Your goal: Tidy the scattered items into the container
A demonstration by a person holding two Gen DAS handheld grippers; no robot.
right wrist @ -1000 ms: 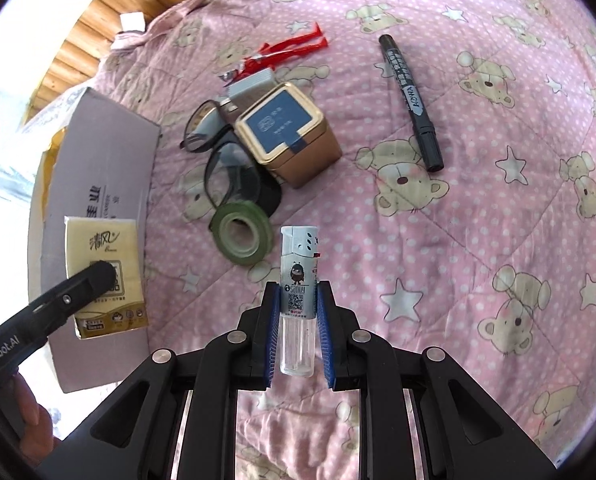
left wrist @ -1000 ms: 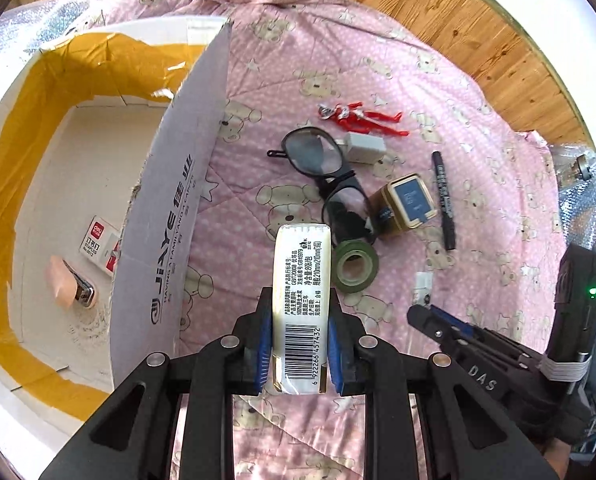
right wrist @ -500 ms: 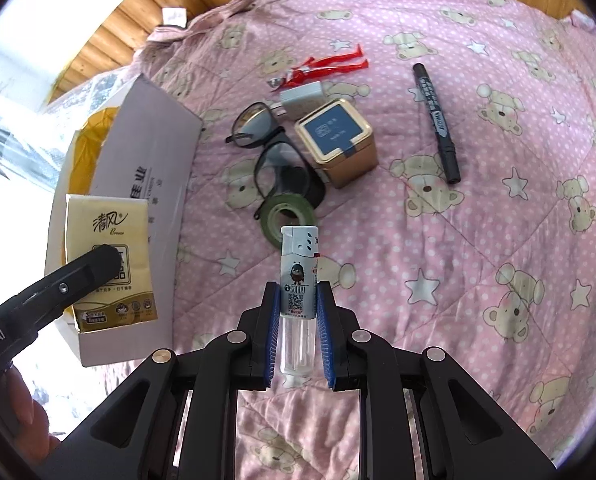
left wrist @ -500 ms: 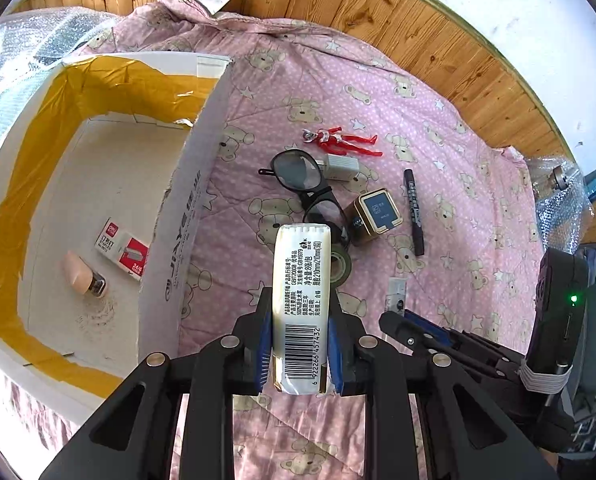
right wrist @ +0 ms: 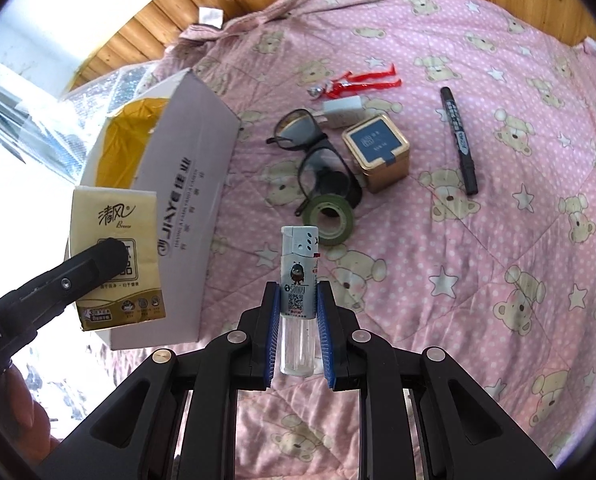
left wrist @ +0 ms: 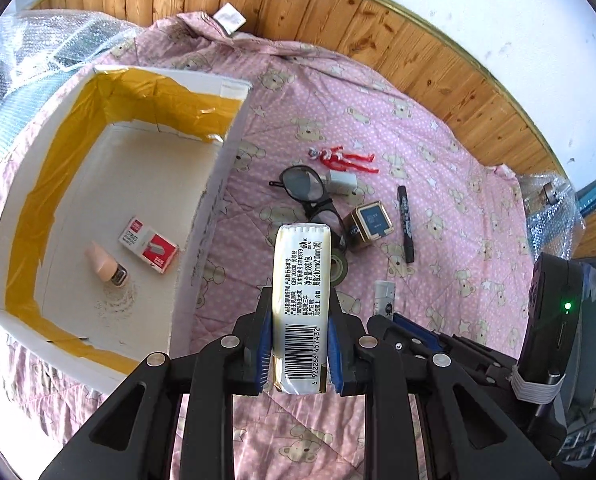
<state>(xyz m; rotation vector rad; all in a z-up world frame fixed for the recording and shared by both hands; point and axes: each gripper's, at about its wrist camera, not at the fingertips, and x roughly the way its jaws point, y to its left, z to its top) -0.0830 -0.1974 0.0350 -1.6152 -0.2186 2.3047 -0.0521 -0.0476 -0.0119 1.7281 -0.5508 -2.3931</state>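
My left gripper (left wrist: 301,344) is shut on a yellow tissue pack (left wrist: 301,304), held high above the pink quilt beside the open cardboard box (left wrist: 214,184). The same tissue pack (right wrist: 116,256) shows in the right wrist view, in front of the box (right wrist: 186,216). My right gripper (right wrist: 298,332) is shut on a lighter (right wrist: 299,280) with a clear body. Inside the box lie a red-and-white staple box (left wrist: 148,244) and a small pink bottle (left wrist: 106,268). Scattered on the quilt are glasses (right wrist: 310,152), green tape (right wrist: 330,220), a gold tin (right wrist: 378,152), a black marker (right wrist: 458,136), a white charger (right wrist: 344,110) and a red figure (right wrist: 358,80).
Bubble wrap (left wrist: 38,52) lies behind the box and another piece (left wrist: 550,208) at the far right. A wooden floor (left wrist: 378,28) and white wall border the quilt. A person's hand (right wrist: 14,400) holds the left gripper at lower left.
Both grippers have risen with their loads, so the quilt and the box look smaller. More of the box's inside now shows in the left wrist view.
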